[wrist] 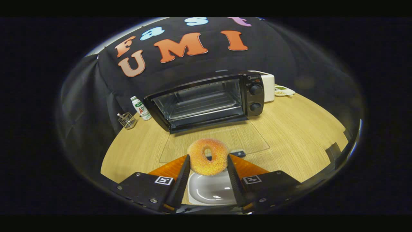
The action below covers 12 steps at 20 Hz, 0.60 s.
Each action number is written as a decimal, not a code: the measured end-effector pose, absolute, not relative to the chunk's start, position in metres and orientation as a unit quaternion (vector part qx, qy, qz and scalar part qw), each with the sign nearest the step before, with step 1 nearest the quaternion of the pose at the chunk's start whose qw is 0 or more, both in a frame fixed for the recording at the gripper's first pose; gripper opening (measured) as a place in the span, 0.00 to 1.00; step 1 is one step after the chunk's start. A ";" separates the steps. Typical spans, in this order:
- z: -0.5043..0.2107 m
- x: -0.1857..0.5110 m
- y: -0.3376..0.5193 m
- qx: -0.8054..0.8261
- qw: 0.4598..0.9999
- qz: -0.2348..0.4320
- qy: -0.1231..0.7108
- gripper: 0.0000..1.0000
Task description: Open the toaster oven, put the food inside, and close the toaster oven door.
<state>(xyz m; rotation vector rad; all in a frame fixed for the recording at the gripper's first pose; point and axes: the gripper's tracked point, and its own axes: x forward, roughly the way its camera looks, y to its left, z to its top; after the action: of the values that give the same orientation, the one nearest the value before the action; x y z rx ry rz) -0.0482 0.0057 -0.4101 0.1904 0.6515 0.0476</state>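
Observation:
A sugared doughnut (208,157) stands upright between my two fingers, and the gripper (208,159) is shut on it, lifted above a white dish (210,191) that lies on the wooden table below. Beyond the fingers stands the black toaster oven (206,101) with its glass door (214,141) folded down flat onto the table toward me. The oven's inside shows a wire rack and nothing on it. Two knobs (256,98) sit on its right panel.
A small white bottle (140,108) and a little wire basket (126,120) stand left of the oven. A white appliance (268,86) and a small plate with food (283,91) sit behind its right side. The table edge (334,149) curves round at the right.

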 end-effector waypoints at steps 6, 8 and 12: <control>-0.384 0.015 0.007 0.074 0.957 0.021 0.281 0.64; -0.380 0.032 0.011 0.077 0.959 0.021 0.273 0.64; -0.379 0.063 0.021 0.107 0.958 0.022 0.266 0.64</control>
<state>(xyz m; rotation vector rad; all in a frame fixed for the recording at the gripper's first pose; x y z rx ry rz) 0.0629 0.0211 -0.3789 0.2180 0.5402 0.0452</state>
